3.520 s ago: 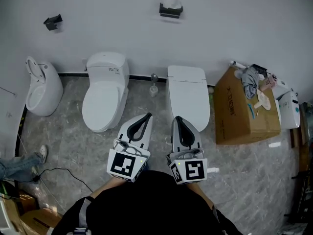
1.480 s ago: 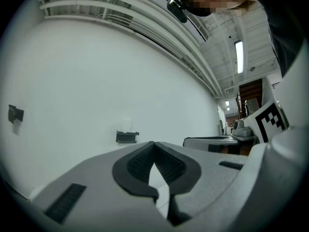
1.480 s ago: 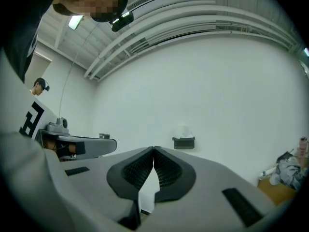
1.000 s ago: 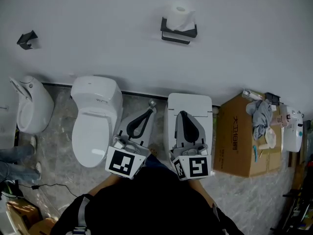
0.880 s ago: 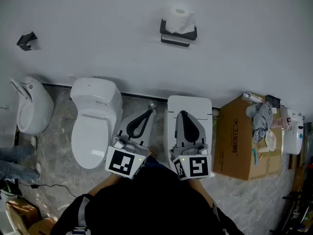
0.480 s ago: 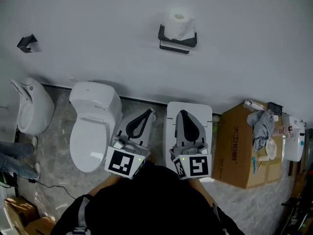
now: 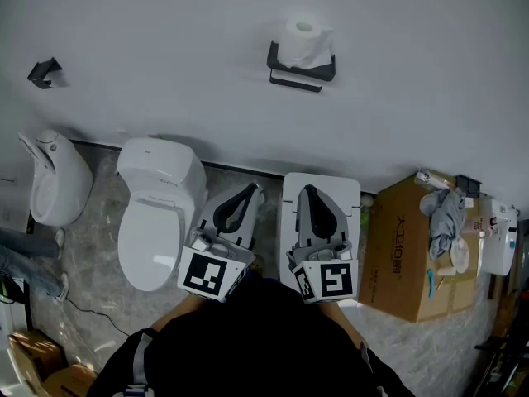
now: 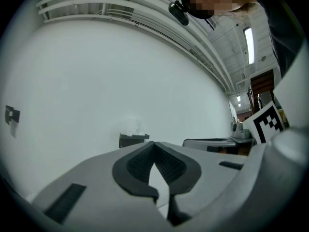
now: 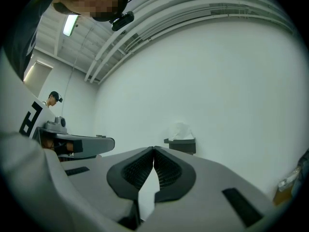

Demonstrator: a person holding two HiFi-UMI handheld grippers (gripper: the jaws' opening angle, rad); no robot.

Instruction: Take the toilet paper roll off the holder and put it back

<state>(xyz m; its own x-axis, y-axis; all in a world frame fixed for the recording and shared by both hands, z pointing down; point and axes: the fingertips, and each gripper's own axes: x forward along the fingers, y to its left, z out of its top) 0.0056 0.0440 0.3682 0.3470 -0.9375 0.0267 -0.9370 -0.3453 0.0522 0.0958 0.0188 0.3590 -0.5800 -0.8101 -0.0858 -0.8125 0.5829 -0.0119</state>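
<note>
The cardboard box (image 7: 403,242) carries print too small to read. Your left gripper (image 8: 154,145) and right gripper (image 9: 153,150) are both pressed together, empty. The toilet paper roll (image 7: 304,38) sits on its holder (image 7: 297,69), well ahead of both tips.

The left gripper (image 7: 253,190) and right gripper (image 7: 307,191) are held side by side, level, both aimed at the holder (image 7: 299,73) and well short of it. Each has its jaws closed tip to tip with nothing between them
</note>
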